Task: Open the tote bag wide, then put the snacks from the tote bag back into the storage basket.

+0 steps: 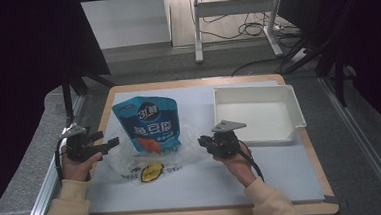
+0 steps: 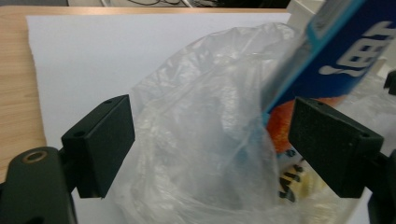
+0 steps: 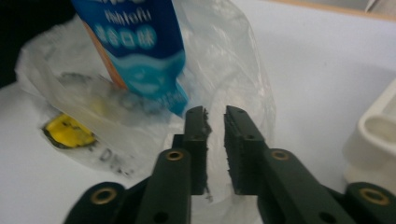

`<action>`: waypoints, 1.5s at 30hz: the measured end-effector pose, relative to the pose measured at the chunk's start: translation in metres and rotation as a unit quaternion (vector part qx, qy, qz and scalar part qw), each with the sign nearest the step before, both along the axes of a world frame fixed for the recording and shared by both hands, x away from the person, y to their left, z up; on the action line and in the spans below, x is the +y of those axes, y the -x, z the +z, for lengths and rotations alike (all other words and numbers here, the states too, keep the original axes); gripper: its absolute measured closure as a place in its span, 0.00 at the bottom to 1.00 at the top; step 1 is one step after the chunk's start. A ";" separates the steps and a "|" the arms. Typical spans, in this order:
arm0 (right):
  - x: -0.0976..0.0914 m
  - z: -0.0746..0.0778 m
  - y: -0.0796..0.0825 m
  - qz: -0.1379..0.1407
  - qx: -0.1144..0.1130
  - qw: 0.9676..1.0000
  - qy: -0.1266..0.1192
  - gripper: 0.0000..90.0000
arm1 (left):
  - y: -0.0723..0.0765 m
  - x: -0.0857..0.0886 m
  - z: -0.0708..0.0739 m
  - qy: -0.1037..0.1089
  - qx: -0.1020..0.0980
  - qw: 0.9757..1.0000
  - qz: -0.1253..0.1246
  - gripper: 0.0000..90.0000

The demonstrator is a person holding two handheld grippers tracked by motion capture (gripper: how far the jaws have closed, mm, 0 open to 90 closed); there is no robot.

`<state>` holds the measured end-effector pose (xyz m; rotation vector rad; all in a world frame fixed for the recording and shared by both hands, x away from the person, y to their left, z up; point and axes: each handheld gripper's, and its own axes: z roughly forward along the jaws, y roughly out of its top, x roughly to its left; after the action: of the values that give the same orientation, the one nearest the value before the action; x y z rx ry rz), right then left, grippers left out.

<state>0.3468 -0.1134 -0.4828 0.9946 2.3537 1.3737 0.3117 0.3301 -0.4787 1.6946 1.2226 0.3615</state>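
Lying on the pale sheet [image 1: 282, 167] that is covering the wooden table [image 1: 318, 166], a clear crumpled plastic bag [image 1: 131, 158] is holding the lower part of a blue printed snack pouch [image 1: 149, 122], whose top is sticking out. A white rectangular plastic tray [image 1: 290, 99] is sitting near it with nothing inside. The left gripper [image 1: 111, 142] is spreading its jaws wide beside the bag's edge. The right gripper [image 1: 201, 142] is pressing its jaws nearly together, seemingly pinching the bag's film, both hands resting low.
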 end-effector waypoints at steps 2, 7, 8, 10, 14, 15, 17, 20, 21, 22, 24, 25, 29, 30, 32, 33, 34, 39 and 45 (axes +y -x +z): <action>-0.001 0.008 0.000 0.007 -0.006 1.000 -0.010 0.80 | 0.004 -0.003 0.003 -0.004 -0.002 1.000 -0.006 0.17; -0.001 0.025 0.000 0.024 -0.017 0.999 -0.031 0.67 | 0.012 -0.008 0.007 -0.005 -0.001 1.000 -0.013 0.19; -0.001 0.027 0.000 0.024 -0.019 0.999 -0.032 0.65 | 0.015 -0.010 0.009 -0.006 -0.002 1.000 -0.016 0.19; 0.000 0.032 0.000 0.029 -0.023 0.999 -0.036 0.61 | 0.018 -0.012 0.011 -0.008 -0.006 1.000 -0.021 0.20; 0.002 0.039 0.001 0.035 -0.033 0.998 -0.041 0.56 | 0.026 -0.018 0.016 -0.022 -0.018 0.999 -0.027 0.21; 0.003 0.041 0.001 0.037 -0.034 0.998 -0.043 0.56 | 0.027 -0.019 0.017 -0.026 -0.021 0.999 -0.028 0.21; 0.003 0.043 0.000 0.041 -0.036 0.997 -0.048 0.54 | 0.030 -0.021 0.020 -0.029 -0.026 0.999 -0.031 0.21; 0.005 0.046 0.001 0.046 -0.041 0.997 -0.050 0.52 | 0.032 -0.025 0.024 -0.036 -0.033 0.998 -0.034 0.22; 0.006 0.048 0.001 0.047 -0.042 0.997 -0.051 0.51 | 0.033 -0.026 0.024 -0.035 -0.034 0.998 -0.038 0.23; 0.006 0.049 0.001 0.049 -0.043 0.997 -0.051 0.50 | 0.034 -0.027 0.025 -0.036 -0.035 0.998 -0.041 0.23; 0.005 0.052 0.001 0.051 -0.044 0.996 -0.054 0.49 | 0.034 -0.029 0.026 -0.036 -0.036 0.998 -0.043 0.23; 0.005 0.053 0.002 0.052 -0.044 0.996 -0.056 0.49 | 0.035 -0.029 0.026 -0.038 -0.036 0.998 -0.045 0.23; 0.005 0.055 0.002 0.055 -0.046 0.996 -0.056 0.47 | 0.034 -0.032 0.026 -0.040 -0.035 0.997 -0.047 0.24; 0.005 0.056 0.002 0.054 -0.046 0.996 -0.057 0.46 | 0.034 -0.032 0.026 -0.041 -0.034 0.997 -0.048 0.24; 0.005 0.056 0.002 0.053 -0.045 0.996 -0.058 0.46 | 0.034 -0.034 0.025 -0.045 -0.032 0.997 -0.049 0.24; 0.005 0.056 0.002 0.052 -0.045 0.996 -0.058 0.46 | 0.034 -0.034 0.025 -0.045 -0.032 0.997 -0.049 0.24; 0.005 0.056 0.002 0.051 -0.044 0.996 -0.058 0.46 | 0.034 -0.035 0.025 -0.046 -0.032 0.997 -0.049 0.24; 0.011 0.058 0.003 0.048 -0.049 0.996 -0.054 0.45 | 0.035 -0.037 0.024 -0.049 -0.031 0.997 -0.054 0.24; 0.024 0.063 0.002 0.049 -0.057 0.995 -0.058 0.44 | 0.032 -0.038 0.024 -0.044 -0.032 0.997 -0.059 0.24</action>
<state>0.3449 -0.0897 -0.4195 0.8150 2.2892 1.5751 0.2801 0.2918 -0.4545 1.8076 1.0687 0.4000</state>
